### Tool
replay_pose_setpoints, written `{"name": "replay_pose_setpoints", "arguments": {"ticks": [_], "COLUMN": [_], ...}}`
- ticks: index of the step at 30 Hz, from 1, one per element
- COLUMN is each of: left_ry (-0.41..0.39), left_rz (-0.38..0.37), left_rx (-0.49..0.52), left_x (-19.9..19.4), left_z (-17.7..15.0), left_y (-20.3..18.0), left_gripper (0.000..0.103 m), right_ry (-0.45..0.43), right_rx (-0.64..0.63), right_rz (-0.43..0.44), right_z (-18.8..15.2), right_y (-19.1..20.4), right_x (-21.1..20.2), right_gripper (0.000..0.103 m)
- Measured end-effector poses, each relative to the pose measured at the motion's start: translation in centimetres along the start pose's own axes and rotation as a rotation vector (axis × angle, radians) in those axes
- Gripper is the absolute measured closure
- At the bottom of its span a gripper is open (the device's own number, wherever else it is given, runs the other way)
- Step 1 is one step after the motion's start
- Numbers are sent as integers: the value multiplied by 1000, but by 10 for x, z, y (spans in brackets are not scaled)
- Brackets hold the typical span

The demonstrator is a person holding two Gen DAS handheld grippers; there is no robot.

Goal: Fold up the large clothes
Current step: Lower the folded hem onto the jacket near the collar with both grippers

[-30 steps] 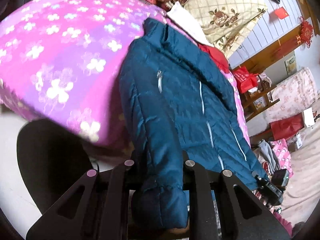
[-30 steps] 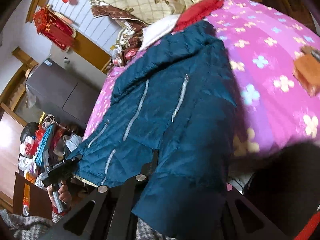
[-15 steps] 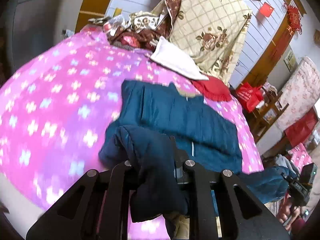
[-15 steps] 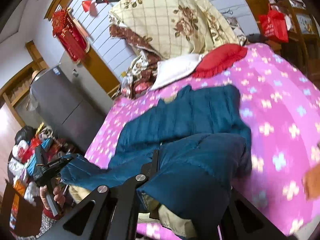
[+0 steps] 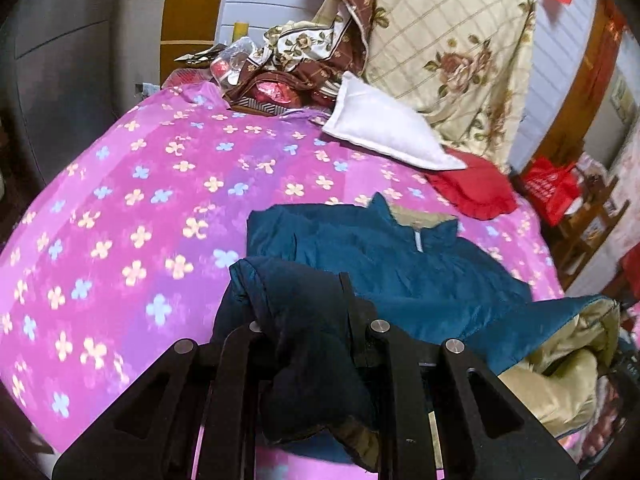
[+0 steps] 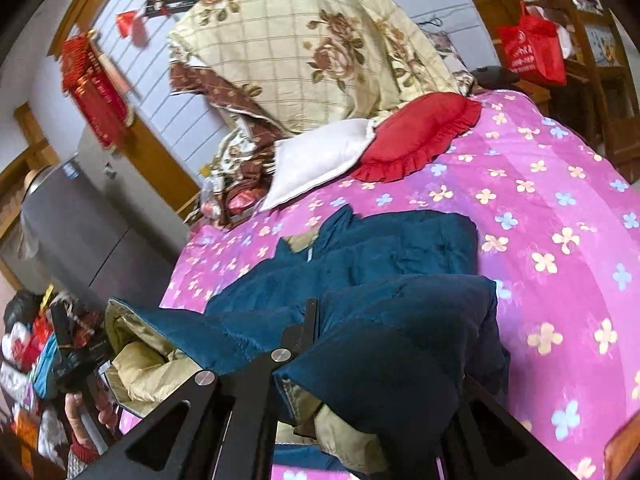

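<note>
Jaws of both the left gripper (image 5: pixel 316 320) and right gripper (image 6: pixel 384 344) are clenched on hem corners of the teal puffer jacket (image 5: pixel 400 264), doubled over on the bed (image 5: pixel 120 200). Likely light, soft, slippery; corners grip best.

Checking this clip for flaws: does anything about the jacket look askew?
Yes. The blue jacket is bunched, not flat: its hem corner is flipped over, showing beige lining, and hangs off the bed.
</note>
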State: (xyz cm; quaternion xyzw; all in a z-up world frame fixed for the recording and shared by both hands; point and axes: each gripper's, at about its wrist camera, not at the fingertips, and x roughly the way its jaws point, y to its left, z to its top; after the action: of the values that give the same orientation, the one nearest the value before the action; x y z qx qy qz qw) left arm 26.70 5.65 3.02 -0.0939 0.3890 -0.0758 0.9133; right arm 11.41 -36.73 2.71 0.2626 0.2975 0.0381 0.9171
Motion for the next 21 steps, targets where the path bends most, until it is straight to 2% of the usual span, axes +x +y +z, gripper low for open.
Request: {"name": "replay_pose_setpoints", "arguments": {"ticks": [5,13,17,21], "left_ry": [31,98,145,165], "left_rz": [48,134,163,161], "left_rx": [-4,-17,-43,-43], "left_x": [44,132,180,209], "left_z": [25,59,58,55], "left_y": [-6,-13,-7,-4], "left_gripper": [87,87,87,84], "right_ry": [22,98,124,130], "right_rx": [7,11,31,70], "right_rz": [-52,-147,-175,-172], "right_z": [28,69,72,68], "right_y": [-10,-33,-49,-68], "right_x": [43,139,181,208], "right_gripper": [96,96,96,95]}}
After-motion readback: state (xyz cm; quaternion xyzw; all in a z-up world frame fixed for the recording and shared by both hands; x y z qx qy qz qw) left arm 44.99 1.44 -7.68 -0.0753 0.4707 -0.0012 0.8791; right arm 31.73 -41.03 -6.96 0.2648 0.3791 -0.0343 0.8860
